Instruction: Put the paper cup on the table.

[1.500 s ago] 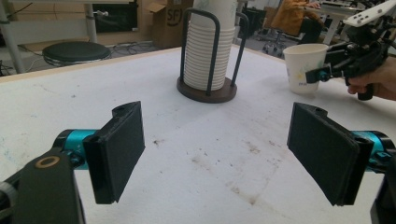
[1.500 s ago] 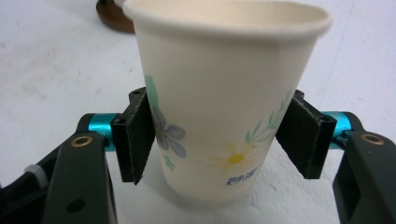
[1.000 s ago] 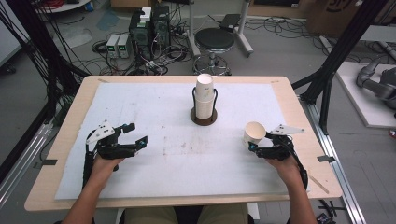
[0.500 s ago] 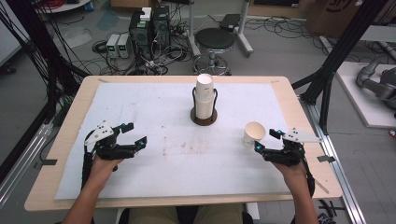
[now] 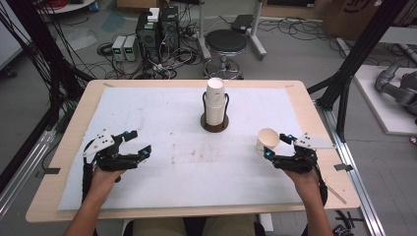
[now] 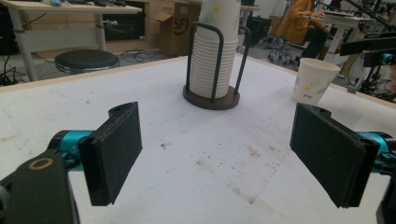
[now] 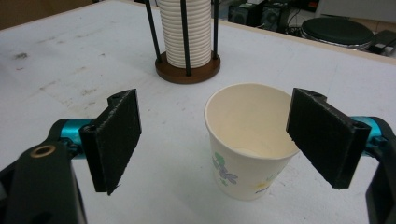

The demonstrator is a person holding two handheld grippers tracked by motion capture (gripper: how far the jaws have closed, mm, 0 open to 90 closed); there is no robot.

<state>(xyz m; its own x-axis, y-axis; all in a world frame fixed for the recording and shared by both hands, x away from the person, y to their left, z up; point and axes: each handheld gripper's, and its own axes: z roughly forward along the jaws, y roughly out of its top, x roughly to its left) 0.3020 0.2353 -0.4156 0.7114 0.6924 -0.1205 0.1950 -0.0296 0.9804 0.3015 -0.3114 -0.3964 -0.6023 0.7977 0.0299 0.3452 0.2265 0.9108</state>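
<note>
The right tongs (image 5: 273, 146) stood wide, the paper cup (image 5: 267, 141) upright on the white tabletop (image 5: 167, 172) just ahead of them, nearer one pad but unpressed. Across the near side, the left tongs (image 5: 137, 142) had just been opening and closing a little and stood wide with nothing between them. Farther off, at mid-tabletop, a stack of cups (image 5: 215, 101) sat in a wire holder (image 5: 215, 124).

Black stool (image 5: 225, 43) on grey floor (image 5: 295, 54)
</note>
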